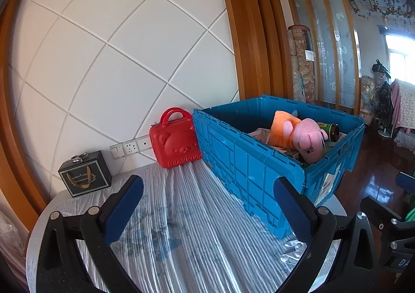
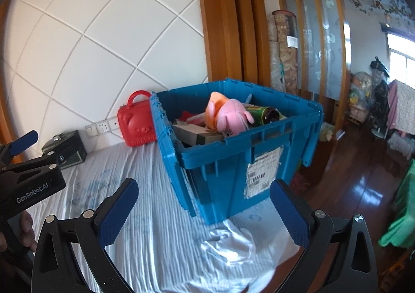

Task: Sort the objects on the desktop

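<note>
Hovering over the table (image 1: 181, 215), both grippers empty: left gripper (image 1: 207, 204) has its fingers spread wide with nothing between them, right gripper (image 2: 205, 207) likewise, aimed at the near corner of the blue crate (image 2: 220, 163).

Crate sits on the wrinkled table cover, right of the red case (image 1: 176, 145), touching or just beside it. A black gift box (image 1: 85, 176) stands apart, near the wall sockets.

In the crate, on top of the pile:
- pink plush toy (image 2: 230, 116) leaning on an orange cushion (image 1: 282, 124). Soft, light, squashes under the pads; my guess is a pinch on the body or snout holds best. An ear would probably stretch and swing.
- dark green bottle (image 2: 267, 114) lying on its side behind the plush, mouth toward the right wall. Looks like glass: hard, smooth, likely slippery and breakable. Neck is the narrow part, better fit for the fingers, though it may pivot.
- flat boxes (image 2: 197, 134) beneath, stiff card; edges look grippable but partly buried.

Red case: hard shell, arched handle on top is the obvious hold. Gift box weight unknown; ribbon on the lid is too small to judge.

Loose cover could drag with anything slid across it.
</note>
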Motion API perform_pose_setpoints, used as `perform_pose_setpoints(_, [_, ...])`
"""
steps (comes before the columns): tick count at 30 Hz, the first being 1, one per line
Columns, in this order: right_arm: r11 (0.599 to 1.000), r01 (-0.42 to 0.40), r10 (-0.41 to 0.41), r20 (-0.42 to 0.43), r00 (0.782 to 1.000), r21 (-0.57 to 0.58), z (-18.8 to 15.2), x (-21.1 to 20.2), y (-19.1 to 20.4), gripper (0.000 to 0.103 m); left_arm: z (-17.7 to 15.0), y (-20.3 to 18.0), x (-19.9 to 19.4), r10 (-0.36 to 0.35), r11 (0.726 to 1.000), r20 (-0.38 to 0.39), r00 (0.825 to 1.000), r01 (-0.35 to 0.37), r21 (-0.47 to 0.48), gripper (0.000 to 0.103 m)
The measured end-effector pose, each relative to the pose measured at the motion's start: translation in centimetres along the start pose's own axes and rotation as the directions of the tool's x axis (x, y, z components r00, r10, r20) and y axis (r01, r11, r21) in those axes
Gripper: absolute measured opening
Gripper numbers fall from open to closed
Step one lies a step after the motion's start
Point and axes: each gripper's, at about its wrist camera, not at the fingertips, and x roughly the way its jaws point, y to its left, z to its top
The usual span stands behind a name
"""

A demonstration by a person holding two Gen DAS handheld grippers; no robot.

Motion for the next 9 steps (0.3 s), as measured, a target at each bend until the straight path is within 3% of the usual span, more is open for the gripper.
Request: perform_pose_setpoints(9, [0.999,-0.046,0.046,-0.015,0.999,-0.019,0.5,1.2,0.6,0.103,0.2,-0.3,0.5,0.004,1.0,0.024,1.0,-0.004,-0.002,0.102])
